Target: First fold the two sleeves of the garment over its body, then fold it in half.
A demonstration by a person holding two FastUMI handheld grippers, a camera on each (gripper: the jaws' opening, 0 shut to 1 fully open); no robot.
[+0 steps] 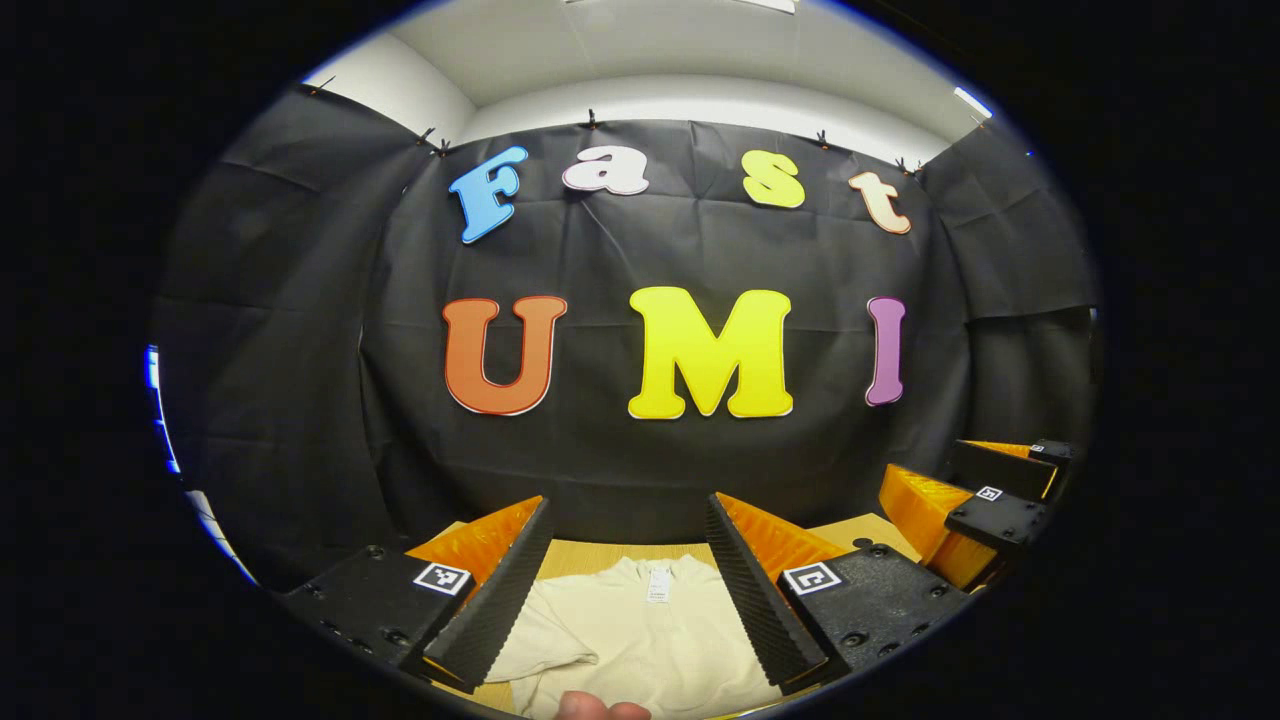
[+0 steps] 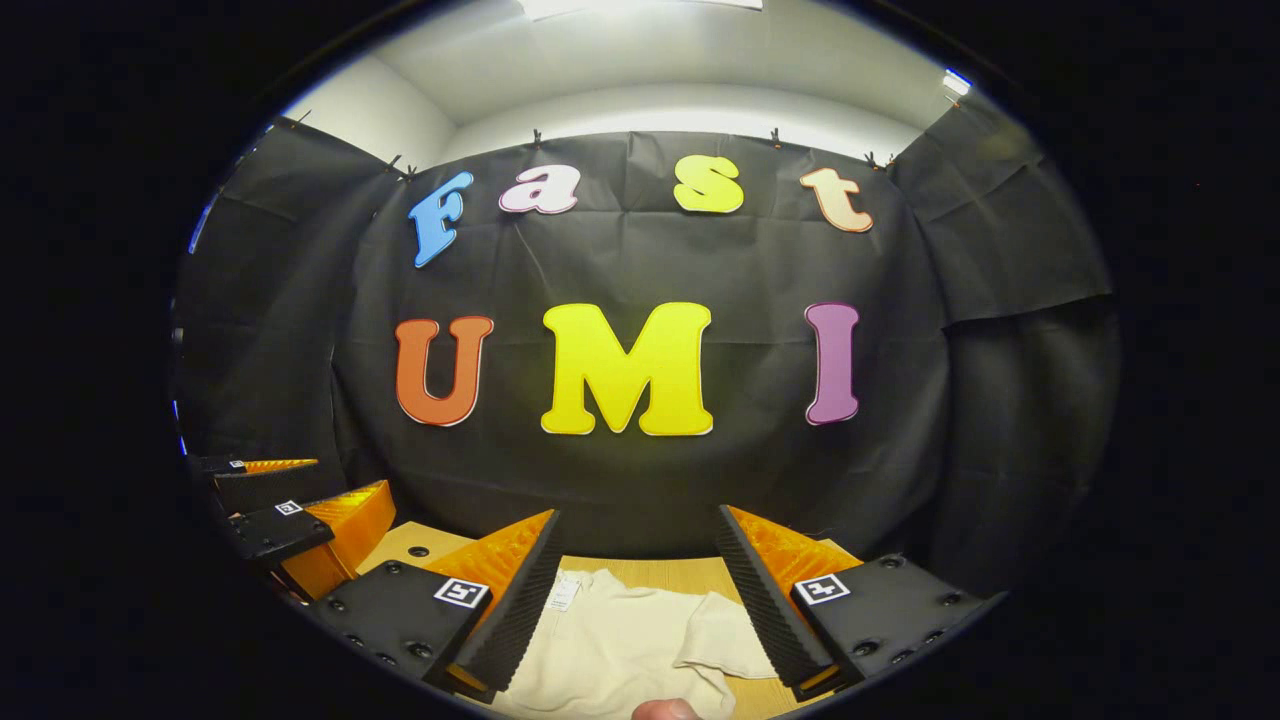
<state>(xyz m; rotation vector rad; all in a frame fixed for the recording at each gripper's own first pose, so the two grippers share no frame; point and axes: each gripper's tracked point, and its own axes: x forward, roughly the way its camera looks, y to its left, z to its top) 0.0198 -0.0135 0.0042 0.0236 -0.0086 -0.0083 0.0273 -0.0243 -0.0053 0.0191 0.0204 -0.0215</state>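
Shirt (image 1: 640,640), cream, lying flat on table (image 2: 660,575) below both grippers; looking light, soft, limp. Left gripper (image 1: 630,570) and right gripper (image 2: 640,580) hovering, fingers spread. Best hold: sleeve (image 2: 725,630) edge.

1 garment (image 1: 640,630), 2 claws: left claw (image 1: 628,580), right claw (image 2: 640,590); 1 table (image 1: 600,556).

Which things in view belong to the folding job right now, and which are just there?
Job:
- cream cotton T-shirt, flat on the table, sleeves not yet folded
- left gripper, jaws open, above the shirt
- right gripper, jaws open, above the shirt

Just there:
- light wooden table
- black cloth booth wall
- a fingertip at the lower edge
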